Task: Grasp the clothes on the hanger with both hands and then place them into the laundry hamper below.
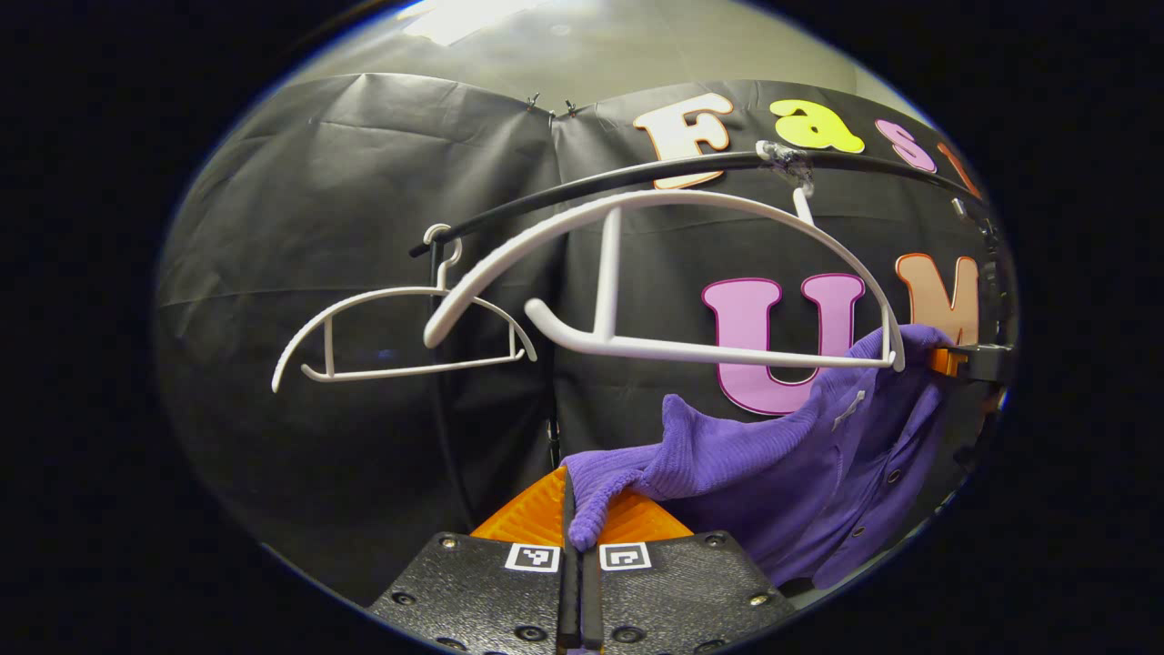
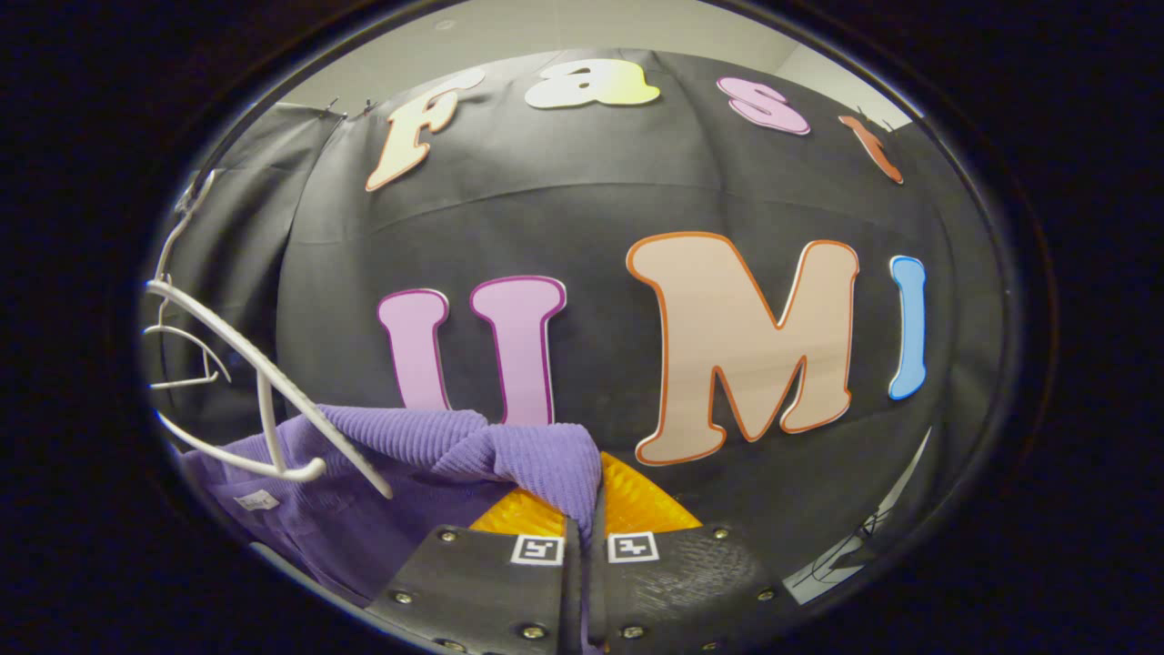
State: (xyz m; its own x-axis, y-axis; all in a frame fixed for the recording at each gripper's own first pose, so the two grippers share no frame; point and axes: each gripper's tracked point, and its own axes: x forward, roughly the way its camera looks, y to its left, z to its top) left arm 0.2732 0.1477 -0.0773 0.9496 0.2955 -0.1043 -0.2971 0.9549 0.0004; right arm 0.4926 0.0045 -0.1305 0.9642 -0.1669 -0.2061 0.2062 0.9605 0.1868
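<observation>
Jaws of your left gripper [image 1: 578, 537] are closed on a fold of the purple ribbed knit garment [image 1: 773, 455], which bunches over the fingers and stretches away toward the large white plastic hanger [image 1: 655, 273]. In the left gripper view, most of the garment hangs below that hanger's far end, buttons showing down its front. One end of the cloth lies against the hanger's tip, and the rest is off it. Beyond that end, your right gripper [image 1: 964, 361] shows as a small dark shape touching the cloth.

Your right gripper [image 2: 582, 546], in the right gripper view, has its jaws pressed together on another fold of the same garment [image 2: 436, 455]; the fabric drapes over the fingers and runs back under the large white hanger [image 2: 264, 382], whose lower bar lies just over the cloth.

Past the large hanger, a smaller white plastic hanger [image 1: 400, 337] hangs bare from the black rail [image 1: 637, 173], well apart from the garment. Behind the rail is the black cloth wall [image 1: 346, 182].
</observation>
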